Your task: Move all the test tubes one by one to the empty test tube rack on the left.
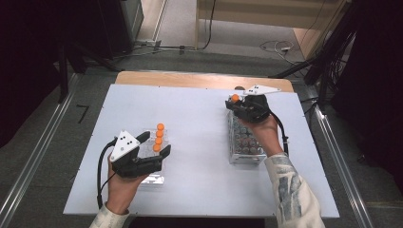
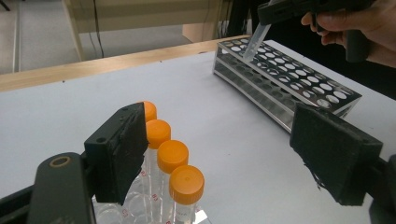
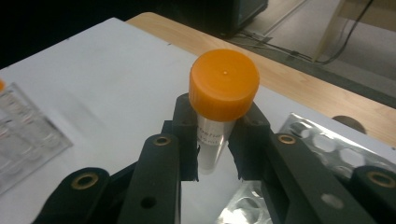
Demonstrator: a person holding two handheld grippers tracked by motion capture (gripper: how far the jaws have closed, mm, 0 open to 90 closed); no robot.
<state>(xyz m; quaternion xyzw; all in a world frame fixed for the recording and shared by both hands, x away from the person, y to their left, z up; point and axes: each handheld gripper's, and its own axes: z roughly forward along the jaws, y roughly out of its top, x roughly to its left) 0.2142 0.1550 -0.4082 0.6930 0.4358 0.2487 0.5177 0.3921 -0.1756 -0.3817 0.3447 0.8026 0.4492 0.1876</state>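
At two o'clock on the tabletop (image 1: 199,114), the right tongs (image 3: 215,154) pinch an orange-capped tube (image 3: 219,100) above the metal rack (image 1: 244,142) (left tongs (image 2: 233,154) spread idle), where a tilted tip could miss its hole and jam.

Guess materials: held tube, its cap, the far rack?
Tube: clear plastic, likely; see-through wall with printed text. Cap: matte orange plastic, moulding dot on top. Rack: looks like metal, shiny, reflective perforated plates; could be plated plastic. The right gripper holds the tube over the rack's far end.
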